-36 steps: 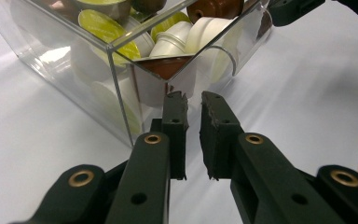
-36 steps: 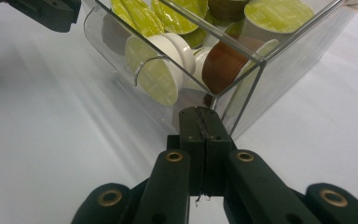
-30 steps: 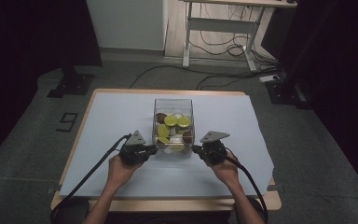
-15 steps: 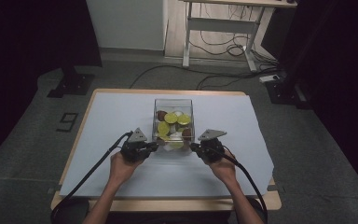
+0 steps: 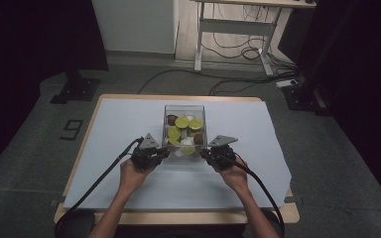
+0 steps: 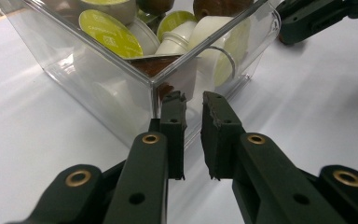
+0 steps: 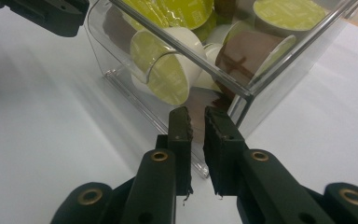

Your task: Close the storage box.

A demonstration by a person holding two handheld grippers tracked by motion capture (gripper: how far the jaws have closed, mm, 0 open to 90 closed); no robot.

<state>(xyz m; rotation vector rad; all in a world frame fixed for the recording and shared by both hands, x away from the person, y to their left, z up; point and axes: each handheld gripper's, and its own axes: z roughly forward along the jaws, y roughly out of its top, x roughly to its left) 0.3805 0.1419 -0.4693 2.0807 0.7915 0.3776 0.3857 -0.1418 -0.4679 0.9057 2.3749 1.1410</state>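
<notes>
Clear rigid plastic box [image 5: 184,130] of coffee capsules [image 6: 109,32] looks light, slippery, best pinched by its thin wall near the corners, where left tongs [image 6: 193,105] and right tongs [image 7: 196,119] sit nearly pressed together, the right having just been opening, nothing between.

right gripper [image 7: 195,116], clear box [image 7: 261,88], coffee capsules [image 7: 165,65]

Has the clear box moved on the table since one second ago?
No. The clear box keeps the same gap from the table's far edge.
</notes>
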